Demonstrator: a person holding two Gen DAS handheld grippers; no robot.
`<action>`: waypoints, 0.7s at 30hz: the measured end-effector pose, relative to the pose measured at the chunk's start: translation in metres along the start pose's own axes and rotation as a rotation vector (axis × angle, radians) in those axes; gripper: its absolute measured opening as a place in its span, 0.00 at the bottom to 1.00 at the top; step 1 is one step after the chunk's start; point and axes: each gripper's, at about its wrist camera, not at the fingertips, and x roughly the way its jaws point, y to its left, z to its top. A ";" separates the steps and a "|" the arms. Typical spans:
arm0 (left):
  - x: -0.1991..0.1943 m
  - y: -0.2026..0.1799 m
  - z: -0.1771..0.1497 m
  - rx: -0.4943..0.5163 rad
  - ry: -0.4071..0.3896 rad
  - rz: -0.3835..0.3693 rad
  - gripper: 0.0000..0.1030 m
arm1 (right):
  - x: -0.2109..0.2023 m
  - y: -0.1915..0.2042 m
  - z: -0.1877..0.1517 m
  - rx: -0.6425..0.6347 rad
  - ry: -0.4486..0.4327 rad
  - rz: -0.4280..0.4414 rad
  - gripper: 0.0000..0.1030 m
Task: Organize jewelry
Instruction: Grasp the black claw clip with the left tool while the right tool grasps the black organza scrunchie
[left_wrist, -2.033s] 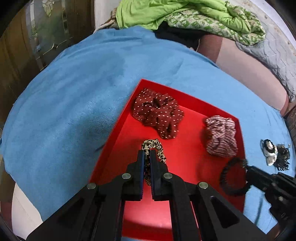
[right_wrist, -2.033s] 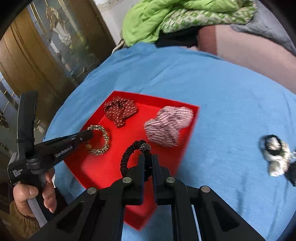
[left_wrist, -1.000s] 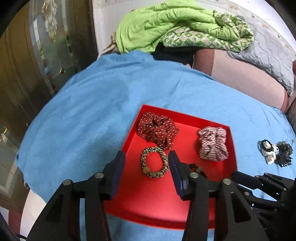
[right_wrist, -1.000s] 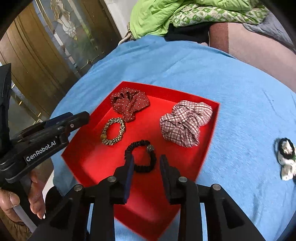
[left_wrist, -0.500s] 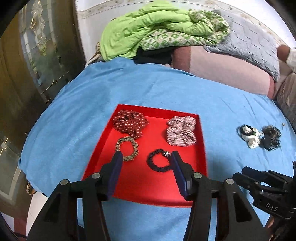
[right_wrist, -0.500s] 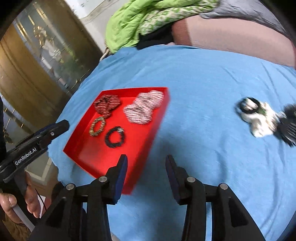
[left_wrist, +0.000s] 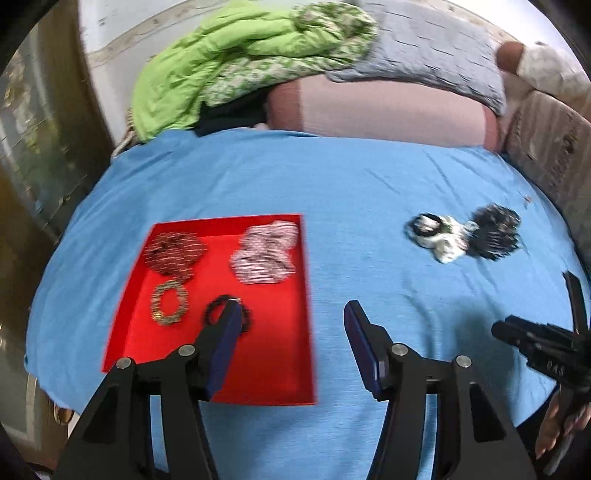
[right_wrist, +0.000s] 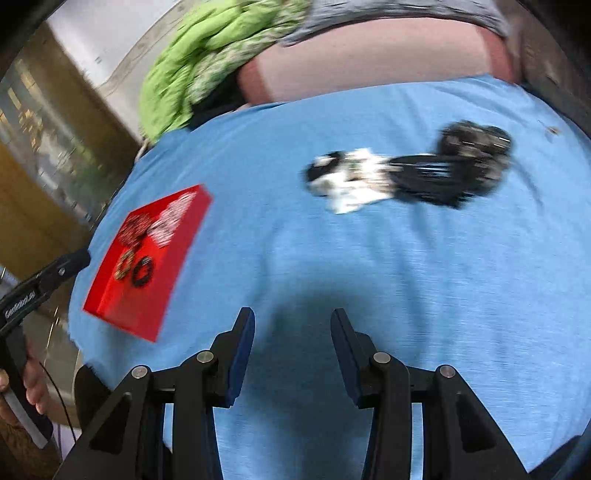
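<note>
A shallow red rectangular tray lies on the blue bedspread, holding a dark red dotted scrunchie, a pink checked scrunchie, a leopard-print hair tie and a black beaded hair tie. Well apart to the right lie a black-and-white scrunchie and a black frilly scrunchie, touching. The left tool and the right tool both gape apart, holding nothing, above the bedspread.
</note>
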 end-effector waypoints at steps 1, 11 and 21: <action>0.002 -0.007 0.001 0.012 0.007 -0.017 0.55 | -0.002 -0.010 0.001 0.019 -0.004 -0.010 0.45; 0.037 -0.093 0.031 0.137 0.044 -0.191 0.55 | -0.026 -0.091 0.020 0.145 -0.095 -0.120 0.45; 0.093 -0.200 0.080 0.362 0.037 -0.276 0.55 | -0.038 -0.152 0.089 0.196 -0.175 -0.160 0.53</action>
